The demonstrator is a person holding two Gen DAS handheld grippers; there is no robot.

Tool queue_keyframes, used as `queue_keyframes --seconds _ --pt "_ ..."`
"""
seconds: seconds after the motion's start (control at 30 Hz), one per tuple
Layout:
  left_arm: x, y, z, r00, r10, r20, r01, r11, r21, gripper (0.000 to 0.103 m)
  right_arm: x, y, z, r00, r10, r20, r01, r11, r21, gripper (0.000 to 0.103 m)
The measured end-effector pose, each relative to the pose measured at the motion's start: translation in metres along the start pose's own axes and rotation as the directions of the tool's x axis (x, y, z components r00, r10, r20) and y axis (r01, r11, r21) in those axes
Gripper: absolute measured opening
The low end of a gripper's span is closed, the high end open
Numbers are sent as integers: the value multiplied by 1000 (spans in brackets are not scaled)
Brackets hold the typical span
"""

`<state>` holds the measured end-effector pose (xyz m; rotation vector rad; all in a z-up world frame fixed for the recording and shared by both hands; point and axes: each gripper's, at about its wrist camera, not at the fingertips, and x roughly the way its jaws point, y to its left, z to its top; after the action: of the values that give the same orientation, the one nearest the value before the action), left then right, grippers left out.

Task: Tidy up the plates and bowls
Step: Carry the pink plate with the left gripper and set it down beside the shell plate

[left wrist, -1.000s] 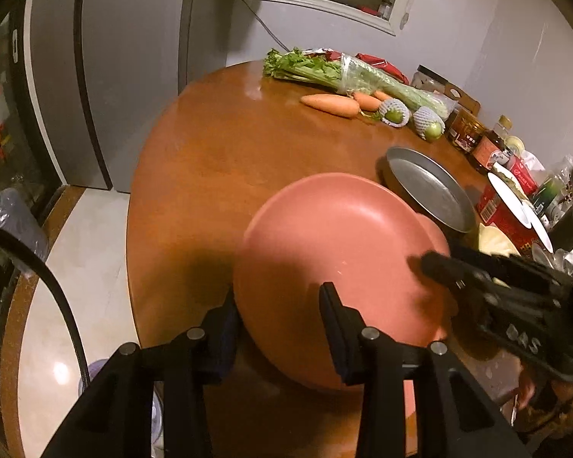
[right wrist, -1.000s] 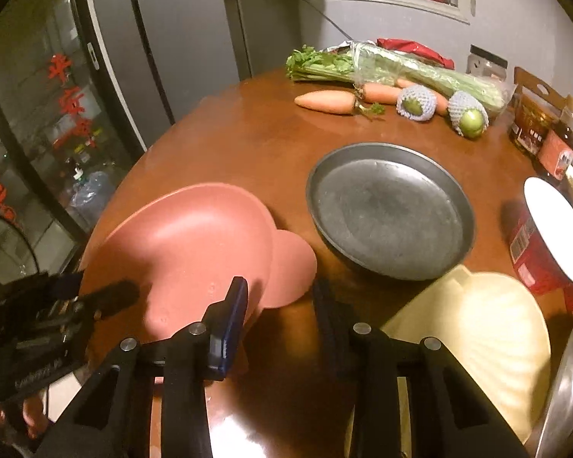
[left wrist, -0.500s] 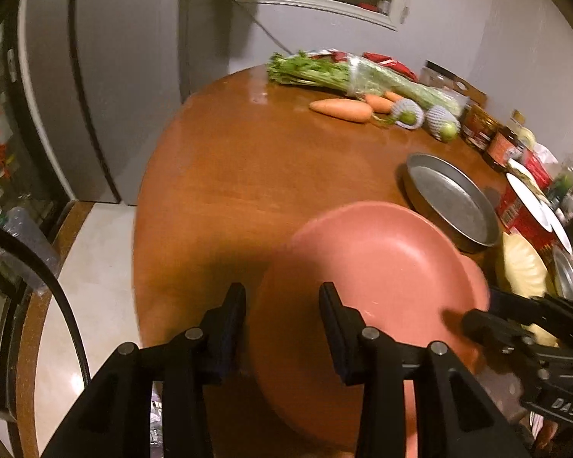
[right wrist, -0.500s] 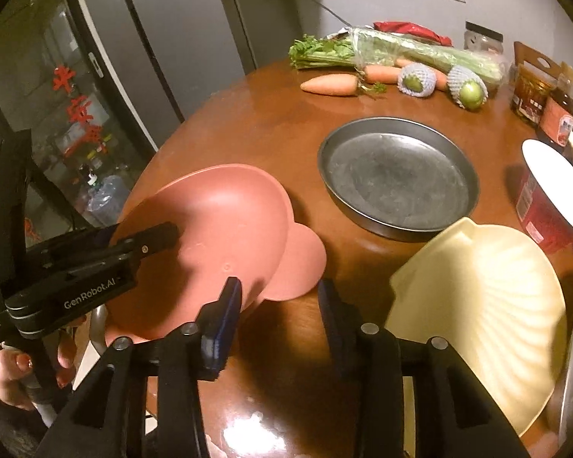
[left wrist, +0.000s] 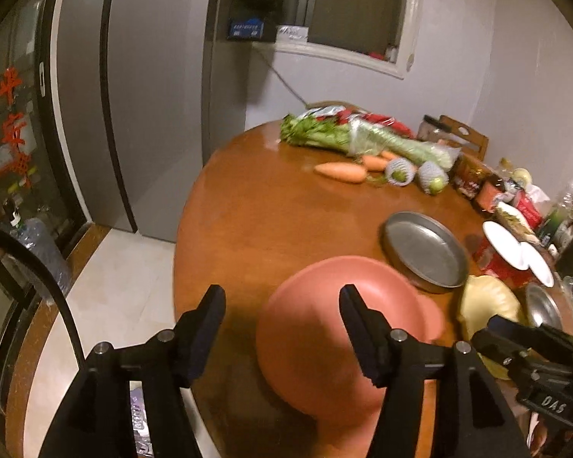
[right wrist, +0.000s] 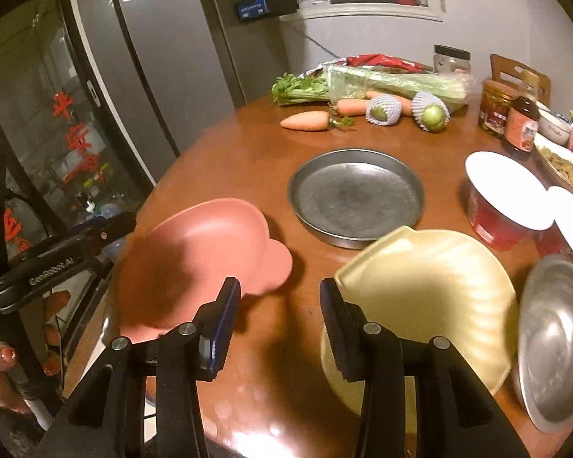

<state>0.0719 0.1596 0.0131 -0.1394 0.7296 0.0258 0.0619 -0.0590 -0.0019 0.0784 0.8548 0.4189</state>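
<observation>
The pink plate [right wrist: 195, 263] lies flat at the counter's [right wrist: 248, 160] near edge, at about 8 o'clock from the steel pan [right wrist: 355, 196], its rim close to the drop. The left tool [left wrist: 282, 305] has just been opening and stands clear above it, holding nothing. The right tool [right wrist: 280, 297] gapes empty, the yellow shell plate [right wrist: 431, 282] at its 3 o'clock. A careless nudge could slide the pink plate off the edge; reaching right risks knocking the steel bowl [right wrist: 557, 336].
</observation>
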Motion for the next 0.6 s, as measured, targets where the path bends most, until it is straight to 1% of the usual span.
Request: queue_keyframes --seconds 0.1,0.23,0.3,0.47,0.6 --pt "-13 -21 -4 999 -35 10 35 999 24 62 -14 -7 -9 1000 -7 6 6 1000 2 45" --pt "-21 -51 -11 996 -92 4 92 994 55 63 -36 -22 -28 998 -55 14 55 998 11 45" --pt "-21 -69 -15 993 -117 -10 117 990 80 63 -45 -34 -36 997 -71 16 70 997 35 45" --pt "-15 -104 -29 987 -150 -55 155 981 116 63 -59 -59 -57 995 -102 4 101 991 87 45" --pt "-9 -126 -39 984 -156 -84 167 976 140 63 -66 -74 -68 994 -107 -5 107 986 124 45"
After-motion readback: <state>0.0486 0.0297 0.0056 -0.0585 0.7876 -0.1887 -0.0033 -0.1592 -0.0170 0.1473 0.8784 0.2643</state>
